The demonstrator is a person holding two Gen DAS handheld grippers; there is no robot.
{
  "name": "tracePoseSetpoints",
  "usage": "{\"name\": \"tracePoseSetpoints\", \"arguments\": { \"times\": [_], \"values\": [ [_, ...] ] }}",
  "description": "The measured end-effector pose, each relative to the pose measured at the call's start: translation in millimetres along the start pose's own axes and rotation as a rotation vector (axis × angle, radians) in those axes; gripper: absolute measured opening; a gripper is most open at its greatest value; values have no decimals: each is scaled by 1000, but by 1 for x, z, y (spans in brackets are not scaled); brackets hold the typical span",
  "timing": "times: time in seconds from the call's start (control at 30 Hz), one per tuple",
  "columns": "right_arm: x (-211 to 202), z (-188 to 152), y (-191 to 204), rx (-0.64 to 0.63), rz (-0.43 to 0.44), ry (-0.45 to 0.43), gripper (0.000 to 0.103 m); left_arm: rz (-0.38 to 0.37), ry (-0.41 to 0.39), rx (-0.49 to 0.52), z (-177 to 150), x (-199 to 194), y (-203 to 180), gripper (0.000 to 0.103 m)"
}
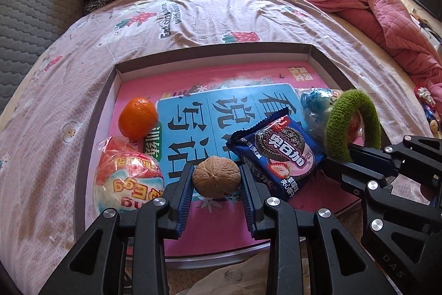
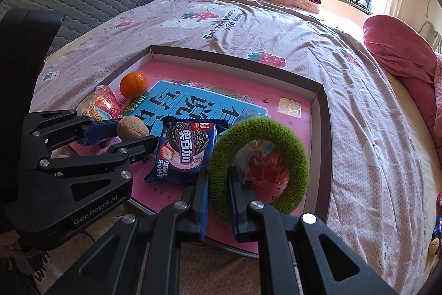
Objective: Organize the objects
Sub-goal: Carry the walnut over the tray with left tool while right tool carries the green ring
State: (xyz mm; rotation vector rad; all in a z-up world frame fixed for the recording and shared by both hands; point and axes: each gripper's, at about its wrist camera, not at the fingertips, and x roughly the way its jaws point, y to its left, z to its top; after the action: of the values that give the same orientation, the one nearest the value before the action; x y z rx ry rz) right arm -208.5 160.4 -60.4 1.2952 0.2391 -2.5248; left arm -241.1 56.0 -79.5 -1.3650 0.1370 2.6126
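Fingers of the left gripper (image 1: 216,179) clamp a walnut (image 1: 216,176) and the right gripper (image 2: 218,181) a green ring (image 2: 258,166) at lower frame, over a half-filled tray (image 1: 215,53).

Both tools are matte black plastic linkages with triangular cut-outs and silver round screws. The left gripper (image 1: 216,188) carries ribbed blue pads and white "GenRobot.AI" lettering. The right gripper (image 2: 218,194) has blue pads too.

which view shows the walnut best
The left wrist view: the walnut sits centred and large between the left tool pads, seam visible. The right wrist view shows it smaller, from the side, partly hidden by the tool's fingers.
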Motion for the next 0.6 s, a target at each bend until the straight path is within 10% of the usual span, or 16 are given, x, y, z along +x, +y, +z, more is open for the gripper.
{"name": "tracePoseSetpoints", "arguments": {
  "times": [0.6],
  "values": [
    [8, -3, -3, 29, 18, 38, 15, -22, 25, -26, -1, 5, 3, 34]
  ]
}}
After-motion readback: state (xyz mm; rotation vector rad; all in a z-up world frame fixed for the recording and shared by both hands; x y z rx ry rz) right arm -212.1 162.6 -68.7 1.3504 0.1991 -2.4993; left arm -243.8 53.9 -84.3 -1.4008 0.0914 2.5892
